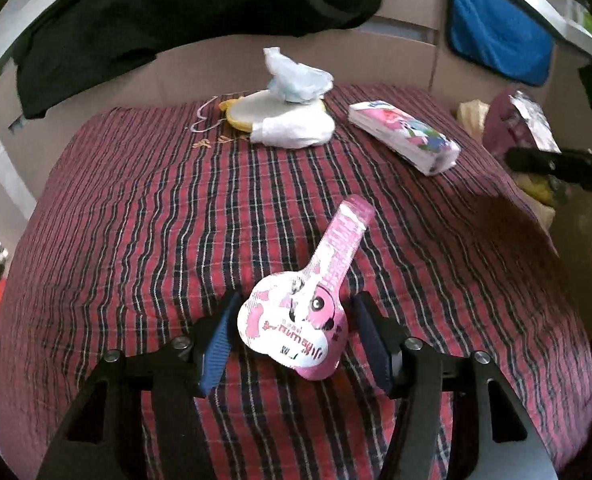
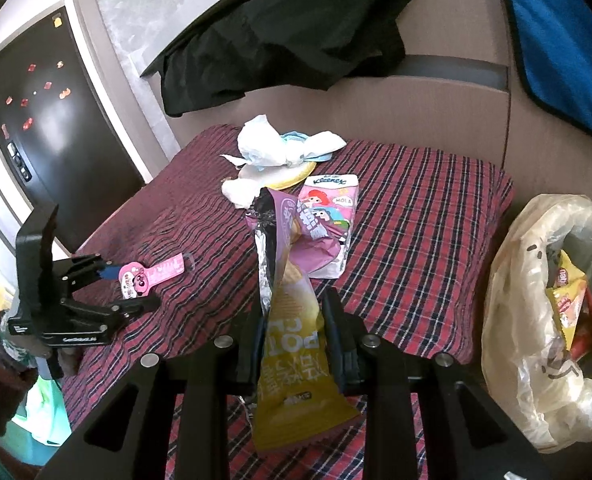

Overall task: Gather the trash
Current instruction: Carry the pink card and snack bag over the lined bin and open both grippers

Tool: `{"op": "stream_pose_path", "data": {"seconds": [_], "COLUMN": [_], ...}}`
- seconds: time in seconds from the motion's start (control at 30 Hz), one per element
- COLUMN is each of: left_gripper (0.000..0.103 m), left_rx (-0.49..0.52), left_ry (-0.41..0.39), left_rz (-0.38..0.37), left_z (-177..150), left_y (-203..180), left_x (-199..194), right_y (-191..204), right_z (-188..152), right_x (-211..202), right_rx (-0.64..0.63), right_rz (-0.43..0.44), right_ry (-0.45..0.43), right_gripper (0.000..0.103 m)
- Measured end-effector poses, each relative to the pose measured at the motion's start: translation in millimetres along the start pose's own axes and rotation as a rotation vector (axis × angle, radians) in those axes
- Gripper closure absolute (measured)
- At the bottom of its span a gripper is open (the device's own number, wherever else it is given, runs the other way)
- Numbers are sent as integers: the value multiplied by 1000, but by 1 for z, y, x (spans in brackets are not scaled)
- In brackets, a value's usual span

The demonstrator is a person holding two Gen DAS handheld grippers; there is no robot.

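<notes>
Left tool [image 1: 291, 332] rests low, fingers apart, straddling the pink guitar-shaped wrapper [image 1: 316, 300]. Right tool [image 2: 291, 344] is clamped on a yellow-purple snack bag [image 2: 291, 320]; the tissue pack [image 2: 332, 204] at 12 o'clock reads "Kleenex", "HOLA".

dim indoor light, fisheye-warped edges, soft blur

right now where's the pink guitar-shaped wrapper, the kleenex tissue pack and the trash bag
pink guitar-shaped wrapper [image 1: 296, 320], left wrist view, on its round body
pink Kleenex tissue pack [image 2: 334, 196], right wrist view, on its printed top face
translucent plastic trash bag [image 2: 512, 300], right wrist view, on its left wall
</notes>
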State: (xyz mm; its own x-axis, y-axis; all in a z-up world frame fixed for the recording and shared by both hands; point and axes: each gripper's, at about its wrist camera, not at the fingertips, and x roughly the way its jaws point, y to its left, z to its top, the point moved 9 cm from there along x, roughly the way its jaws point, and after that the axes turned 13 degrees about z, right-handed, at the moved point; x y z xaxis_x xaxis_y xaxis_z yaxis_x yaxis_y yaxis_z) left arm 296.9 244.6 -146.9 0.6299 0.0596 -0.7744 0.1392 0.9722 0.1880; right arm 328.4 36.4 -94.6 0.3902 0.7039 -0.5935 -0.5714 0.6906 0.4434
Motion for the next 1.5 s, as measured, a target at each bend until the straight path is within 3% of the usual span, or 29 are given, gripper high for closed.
{"op": "stream_pose_path", "data": {"seconds": [0.1, 0.37, 0.57, 0.87, 1.07, 1.27, 1.5], "left_gripper": [57, 57, 57, 57, 57, 57, 57], "left_rx": [-49, -94, -172, -218, -188, -145, -127], "left_ry": [-3, -81, -191, -316, -340, -347, -287], "left_rz": [19, 63, 39, -55, -156, -224, -270], "left_z": [3, 11, 62, 143, 186, 208, 211], "left_y": [6, 3, -17, -111, -194, -253, -298], "left_x": [-1, -29, -67, -101, -104, -98, -68], "right_y": [1, -2, -5, -30, -66, -114, -157], "right_z": [0, 1, 13, 51, 54, 41, 19], "right_x": [-1, -7, -20, -109, -181, -227, -232], "right_rx": [-7, -6, -20, -34, -59, 6, 79], "right_rz": [-2, -4, -13, -100, -260, -343, -371], "right_ry": [-4, -23, -59, -218, -291, -324, -313], "right_gripper": [77, 77, 77, 77, 77, 77, 77]}}
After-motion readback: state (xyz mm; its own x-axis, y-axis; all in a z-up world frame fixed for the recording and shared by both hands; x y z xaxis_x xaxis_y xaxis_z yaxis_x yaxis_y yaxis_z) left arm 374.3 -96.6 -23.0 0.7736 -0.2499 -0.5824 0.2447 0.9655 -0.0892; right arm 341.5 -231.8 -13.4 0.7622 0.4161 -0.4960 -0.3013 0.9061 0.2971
